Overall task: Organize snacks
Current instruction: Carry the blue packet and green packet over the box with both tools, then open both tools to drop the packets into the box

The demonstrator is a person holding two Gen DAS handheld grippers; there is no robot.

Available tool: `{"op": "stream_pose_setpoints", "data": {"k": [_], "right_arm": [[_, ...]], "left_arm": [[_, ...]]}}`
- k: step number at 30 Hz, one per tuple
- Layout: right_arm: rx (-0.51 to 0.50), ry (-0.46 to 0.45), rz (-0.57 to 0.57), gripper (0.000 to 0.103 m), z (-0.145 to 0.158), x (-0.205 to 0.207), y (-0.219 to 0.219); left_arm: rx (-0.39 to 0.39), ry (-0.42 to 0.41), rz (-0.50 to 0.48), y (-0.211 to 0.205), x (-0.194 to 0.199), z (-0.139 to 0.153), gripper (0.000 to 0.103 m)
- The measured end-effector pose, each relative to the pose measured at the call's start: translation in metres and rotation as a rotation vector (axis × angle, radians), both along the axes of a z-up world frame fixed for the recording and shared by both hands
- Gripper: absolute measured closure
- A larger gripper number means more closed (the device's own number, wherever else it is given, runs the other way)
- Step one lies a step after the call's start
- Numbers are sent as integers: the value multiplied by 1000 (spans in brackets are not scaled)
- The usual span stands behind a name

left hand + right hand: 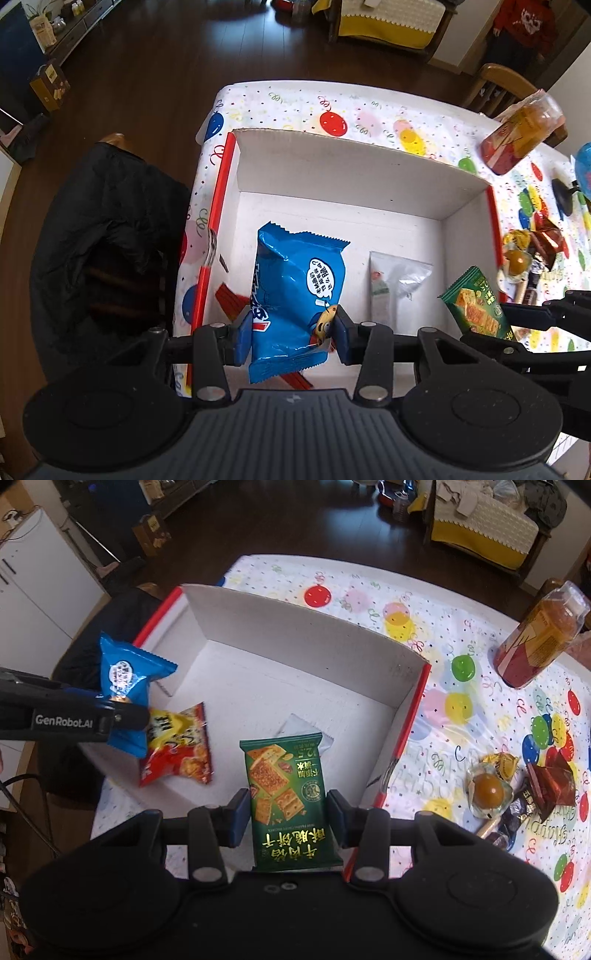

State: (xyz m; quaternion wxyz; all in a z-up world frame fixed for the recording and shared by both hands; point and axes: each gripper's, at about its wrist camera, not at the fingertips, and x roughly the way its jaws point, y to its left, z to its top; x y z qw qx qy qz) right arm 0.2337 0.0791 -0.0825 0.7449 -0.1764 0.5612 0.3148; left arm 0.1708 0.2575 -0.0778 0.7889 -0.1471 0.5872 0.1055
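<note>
Blue packet: glossy blue wrapper with crimped ends and a white speech bubble; long axis runs away from the left wrist camera, over the left part of the white box.
Left gripper: its blue pads are clamped on the blue packet's lower sides, holding it above the box floor.
Green packet: dark green biscuit wrapper with cracker pictures and gold characters; long axis runs straight out from the right wrist camera, near end towards the lens, over the box's near edge.
Right gripper: fingers press both long edges of the green packet, gripping it.
Inside the box: one red and yellow packet at the left, under the blue one; one clear silvery sachet beyond the green one.
Right of the box: one amber bottle standing on the balloon-print tablecloth; a small pile of wrapped sweets, count unclear.
Count: four packets, two held.
</note>
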Motion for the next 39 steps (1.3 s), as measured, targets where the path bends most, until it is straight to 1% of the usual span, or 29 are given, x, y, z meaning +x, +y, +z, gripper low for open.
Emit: {"op": "stream_pose_setpoints", "data": {"k": [10, 14, 19, 25, 28, 29, 31, 33, 34, 35, 36, 37, 39], "right_arm": [[-52, 23, -25, 61, -37, 15, 14], [-64, 31, -40, 60, -46, 17, 15], [-76, 39, -35, 59, -51, 14, 18], [-67, 39, -40, 58, -46, 9, 16], [-55, 31, -38, 52, -39, 4, 13], [-51, 26, -38, 47, -36, 2, 12], [-45, 15, -41, 41, -29, -3, 9], [-39, 3, -44, 31, -22, -8, 7], [-35, -2, -47, 29, -18, -10, 6], [-30, -7, -49, 26, -14, -13, 4], [-25, -13, -52, 25, -9, -15, 3], [-19, -18, -54, 25, -5, -17, 1], [-5, -28, -60, 21, 3, -22, -3]], "left_arm": [[21, 48, -27, 2, 25, -37, 61], [32, 47, -52, -4, 31, -45, 60], [43, 56, -79, -13, 33, -56, 60], [54, 54, -95, -18, 32, -53, 58], [53, 54, -100, -19, 29, -50, 49], [56, 51, -102, -20, 27, -48, 47], [65, 44, -109, -23, 23, -44, 47], [66, 36, -116, -25, 17, -38, 45], [65, 28, -118, -26, 14, -34, 43], [67, 21, -120, -27, 11, -30, 38], [70, 12, -123, -28, 7, -26, 37], [72, 4, -127, -30, 3, -22, 37], [80, -9, -129, -32, -4, -14, 37]]}}
